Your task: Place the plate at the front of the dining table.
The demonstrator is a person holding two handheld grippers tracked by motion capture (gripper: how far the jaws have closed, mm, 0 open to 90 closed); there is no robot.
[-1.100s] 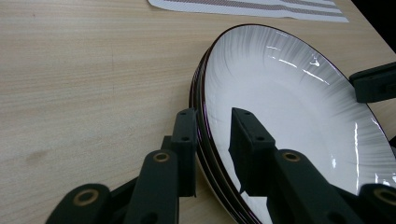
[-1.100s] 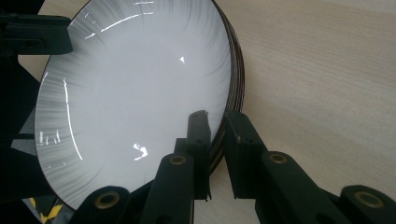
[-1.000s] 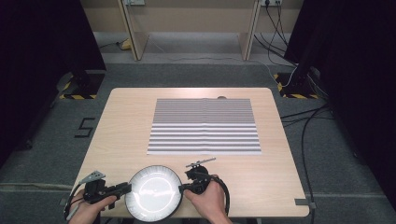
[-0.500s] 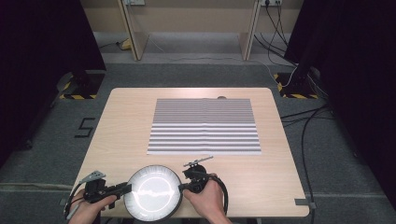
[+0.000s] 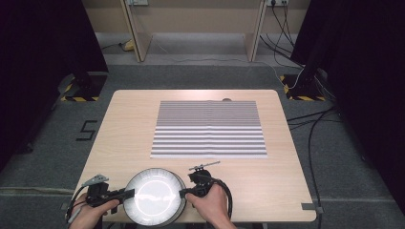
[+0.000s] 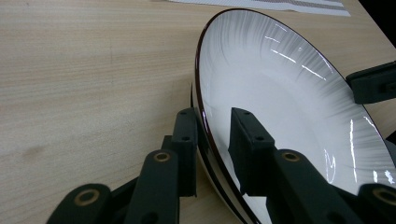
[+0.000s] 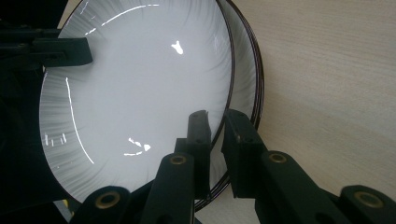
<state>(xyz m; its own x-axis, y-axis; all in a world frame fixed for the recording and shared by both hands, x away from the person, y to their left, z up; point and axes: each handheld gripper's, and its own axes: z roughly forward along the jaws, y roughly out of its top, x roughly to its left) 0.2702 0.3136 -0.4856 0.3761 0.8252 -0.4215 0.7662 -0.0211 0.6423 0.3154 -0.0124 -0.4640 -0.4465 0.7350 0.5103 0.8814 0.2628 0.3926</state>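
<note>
2 grippers, L [image 5: 128,193] & R [image 5: 184,192], each clamping jaws on rim of 1 plate [image 5: 154,195]; 1 striped mat [image 5: 209,129] lying beyond.

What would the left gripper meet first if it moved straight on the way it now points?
The white plate whose rim its jaws already straddle; beyond that, probably the right gripper on the opposite rim, though depth is unclear.

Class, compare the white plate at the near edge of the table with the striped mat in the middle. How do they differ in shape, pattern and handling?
The white plate is round; the striped mat is rectangular. The plate is plain glossy white with a dark rim line; the mat carries grey and white stripes. The plate is gripped at opposite edges by the left gripper and right gripper; the mat lies flat, untouched. Both are at the wooden table.
</note>
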